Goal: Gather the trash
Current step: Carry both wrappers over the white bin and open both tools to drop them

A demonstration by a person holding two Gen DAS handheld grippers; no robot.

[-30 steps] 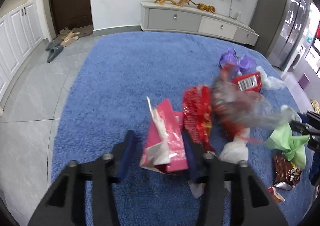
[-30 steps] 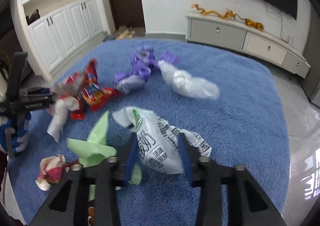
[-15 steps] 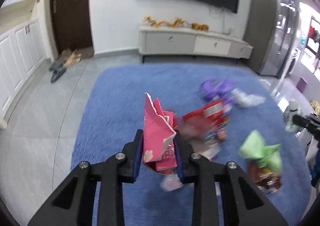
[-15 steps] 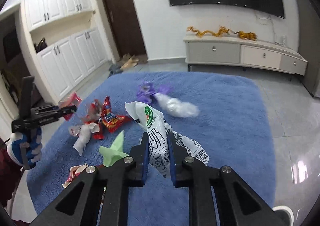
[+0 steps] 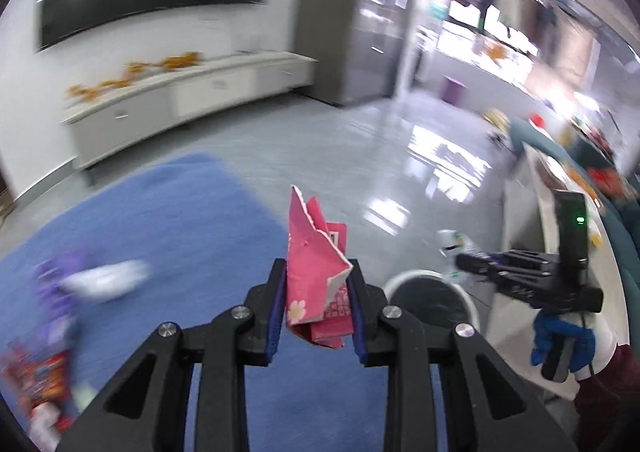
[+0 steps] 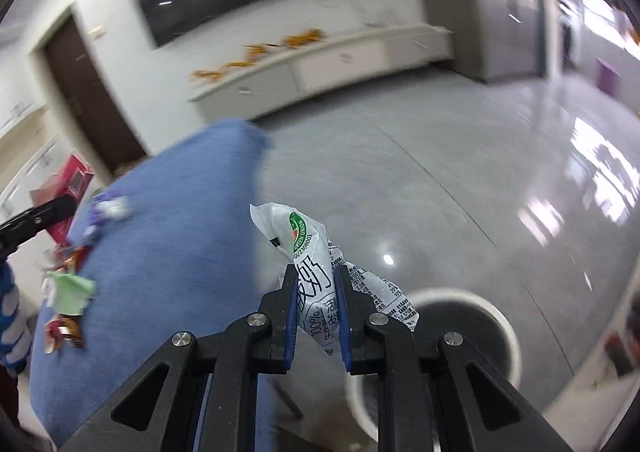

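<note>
Pinching a torn pink paper packet (image 5: 316, 284) between its blue-padded fingers (image 5: 277, 304), the left gripper (image 5: 318, 306) holds it up above the edge of the blue rug (image 5: 180, 228), with the white-rimmed trash bin (image 5: 432, 298) on the grey floor just to its right. The right gripper (image 6: 316, 312) has its fingers (image 6: 291, 316) pressed tight on a crumpled white plastic milk bag (image 6: 316, 264) printed with black text, and the same bin (image 6: 464, 328) stands just beyond and to the right of it. More wrappers (image 6: 68, 288) lie scattered on the rug (image 6: 168, 252), blurred.
</note>
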